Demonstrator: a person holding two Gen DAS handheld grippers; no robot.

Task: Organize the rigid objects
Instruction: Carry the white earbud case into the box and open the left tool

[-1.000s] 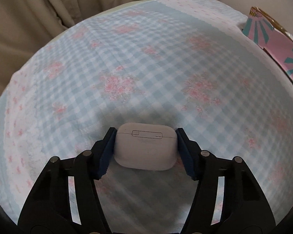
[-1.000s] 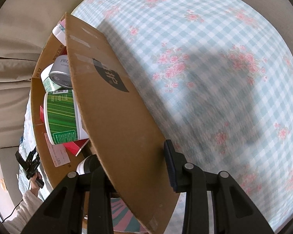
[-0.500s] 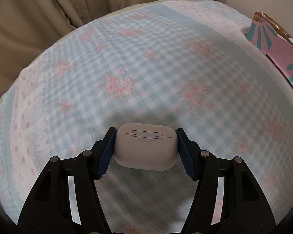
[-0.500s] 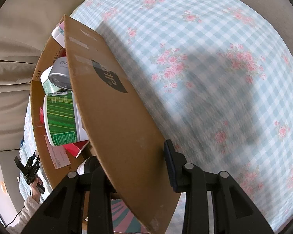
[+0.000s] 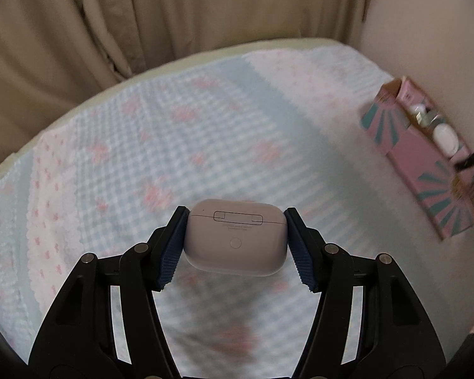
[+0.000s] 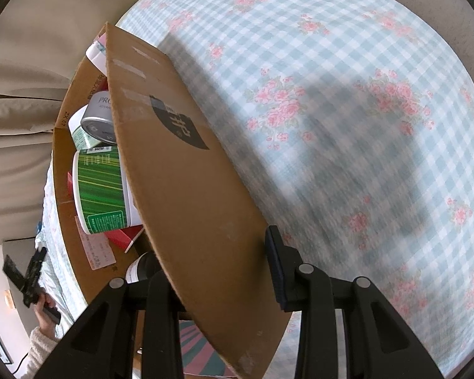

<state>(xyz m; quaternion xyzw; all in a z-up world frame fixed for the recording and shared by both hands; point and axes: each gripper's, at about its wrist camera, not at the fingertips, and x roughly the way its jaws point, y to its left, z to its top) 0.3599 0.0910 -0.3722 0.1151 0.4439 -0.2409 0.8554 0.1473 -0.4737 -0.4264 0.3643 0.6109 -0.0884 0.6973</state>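
Note:
A white earbuds case [image 5: 235, 237] hangs above the bed, hinge side up, with my left gripper [image 5: 236, 214] shut on its two ends between blue pads. Far right in the left wrist view stands the open cardboard box [image 5: 426, 170] with pink and teal sides, against the wall. My right gripper [image 6: 215, 252] is shut on the box's brown flap [image 6: 180, 189]; its left finger is hidden behind the flap. Inside the box lie a green-labelled tub [image 6: 99, 189], a grey can [image 6: 99, 120] and a red packet [image 6: 123, 237].
The bed wears a blue checked cover with pink flowers [image 5: 205, 145] [image 6: 347, 126]. Beige curtains [image 5: 142, 15] hang behind it and a pale wall runs along the right. A hand [image 6: 44, 306] with the left gripper [image 6: 28, 278] shows at the right wrist view's lower left.
My left gripper has risen with the case, so the bed looks farther off and the curtains and the box have come into view. The right gripper has kept still on the flap.

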